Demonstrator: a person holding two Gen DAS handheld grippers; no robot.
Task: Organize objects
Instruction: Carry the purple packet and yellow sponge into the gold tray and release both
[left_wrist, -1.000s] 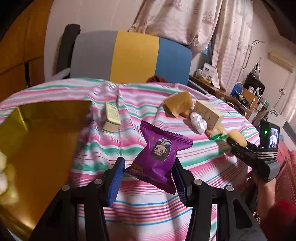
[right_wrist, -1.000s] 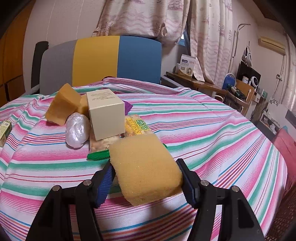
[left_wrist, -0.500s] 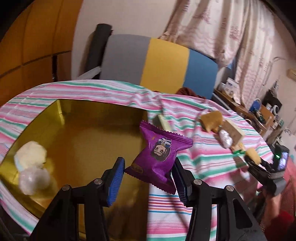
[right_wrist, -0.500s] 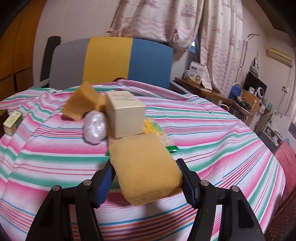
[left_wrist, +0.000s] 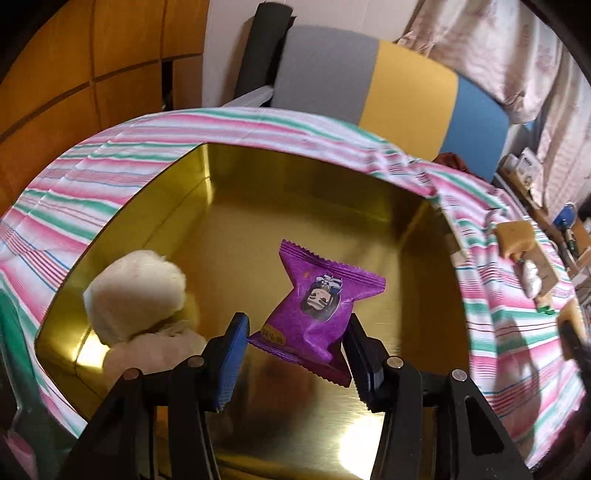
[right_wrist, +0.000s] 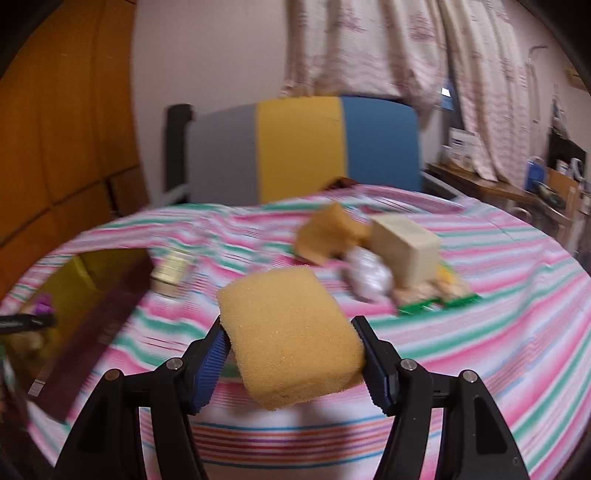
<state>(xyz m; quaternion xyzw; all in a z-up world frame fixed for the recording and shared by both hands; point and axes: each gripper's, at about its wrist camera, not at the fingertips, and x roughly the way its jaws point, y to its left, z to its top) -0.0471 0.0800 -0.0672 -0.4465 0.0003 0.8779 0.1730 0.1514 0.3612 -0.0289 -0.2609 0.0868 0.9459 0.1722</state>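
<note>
Change: my left tool (left_wrist: 295, 347) has swung from over the striped bench (left_wrist: 517, 332) to above the gold tin (left_wrist: 314, 177), carrying the purple snack packet (left_wrist: 317, 310); I judge the drop into the tin is next.
Left tool: clamped on the packet, held in the air over the tin floor, not touching it.
Right tool (right_wrist: 291, 354): clamped on the yellow sponge (right_wrist: 291, 332), held above the bench; it has turned left toward the tin (right_wrist: 85, 269), so the sponge likely follows.
Tin contents: 2 pale lumps, a white round one (left_wrist: 136, 291) resting on a crumpled beige one (left_wrist: 155, 350), at the left wall; what they are I cannot tell.
On the bench, outside the tin: cream box (right_wrist: 406, 251), tan sponge block (right_wrist: 325, 236), silver-wrapped item (right_wrist: 369, 277), green-edged packet (right_wrist: 443, 299), small pale carton (right_wrist: 173, 266), blurred.
</note>
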